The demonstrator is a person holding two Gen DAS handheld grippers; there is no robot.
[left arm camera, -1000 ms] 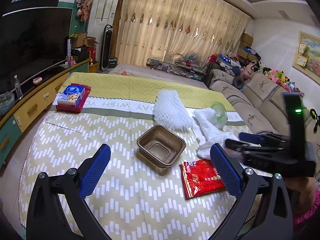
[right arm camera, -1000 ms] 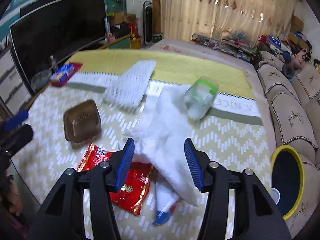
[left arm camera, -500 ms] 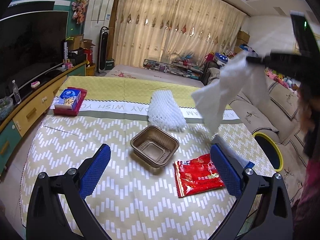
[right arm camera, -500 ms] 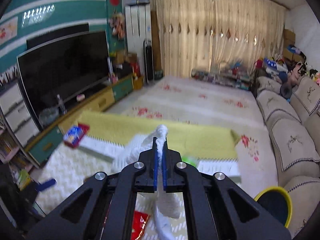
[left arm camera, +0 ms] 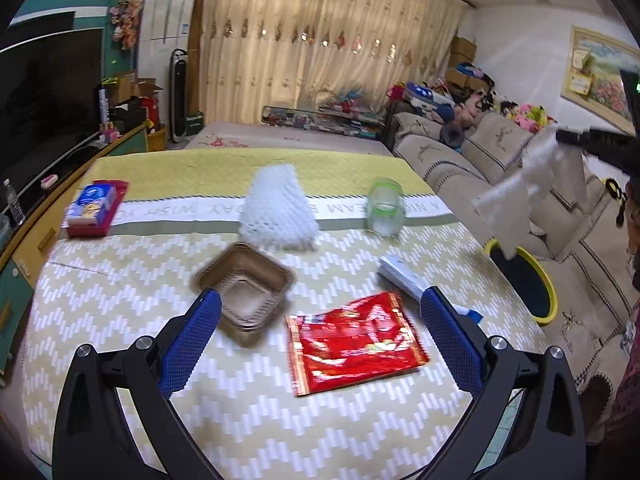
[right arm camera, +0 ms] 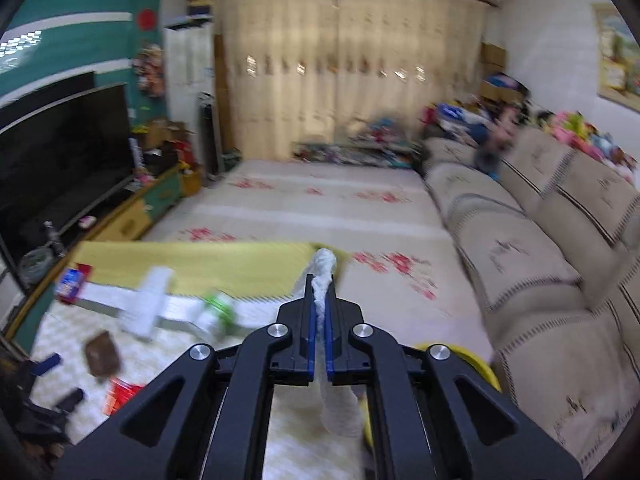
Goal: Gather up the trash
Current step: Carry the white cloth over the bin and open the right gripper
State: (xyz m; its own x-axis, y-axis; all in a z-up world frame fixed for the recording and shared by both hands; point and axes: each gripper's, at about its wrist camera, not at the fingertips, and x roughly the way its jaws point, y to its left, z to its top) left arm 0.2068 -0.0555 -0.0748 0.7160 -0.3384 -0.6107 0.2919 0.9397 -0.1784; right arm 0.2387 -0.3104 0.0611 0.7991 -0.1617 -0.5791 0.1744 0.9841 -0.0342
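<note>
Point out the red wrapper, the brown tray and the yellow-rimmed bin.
red wrapper (left arm camera: pixel 354 344), left wrist view, middle of its face
brown tray (left arm camera: pixel 245 284), left wrist view, its floor
bin (left arm camera: pixel 551 289), left wrist view, yellow rim

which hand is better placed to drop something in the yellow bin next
Right. The right gripper is shut on the white foam wrap, which hangs just above the yellow bin. The left gripper is open and empty over the table, near the red wrapper.

Yellow-rimmed bin (right arm camera: pixel 486 364) mostly behind right gripper (right arm camera: pixel 319 300) (table items blurred)
</note>
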